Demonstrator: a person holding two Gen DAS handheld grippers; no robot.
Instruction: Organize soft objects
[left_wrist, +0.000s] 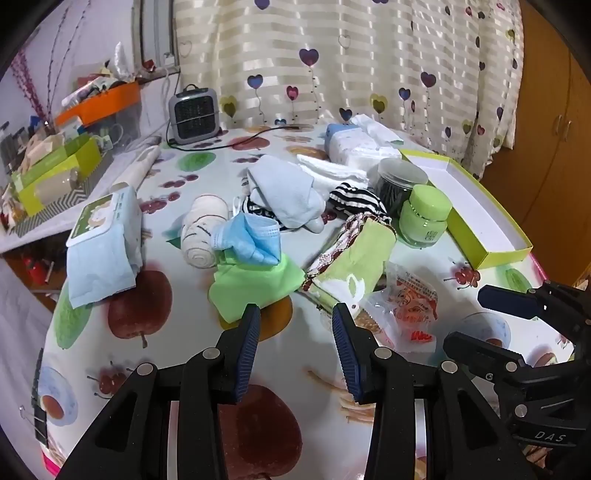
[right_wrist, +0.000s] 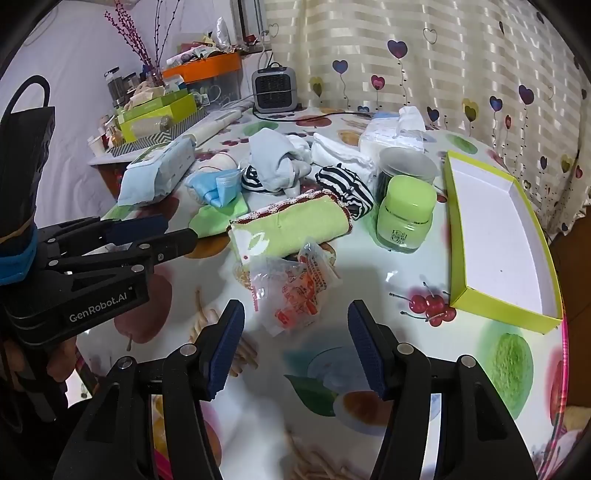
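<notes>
Both the left gripper (left_wrist: 295, 325) and right gripper (right_wrist: 295, 325) hover released and empty; cloths (right_wrist: 291, 225) lie scattered, the box (right_wrist: 495, 236) unfilled.

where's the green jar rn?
Right wrist view: the green jar stands right of centre, just left of the yellow-green box, right of the green towel and in front of the dark clear container.
</notes>
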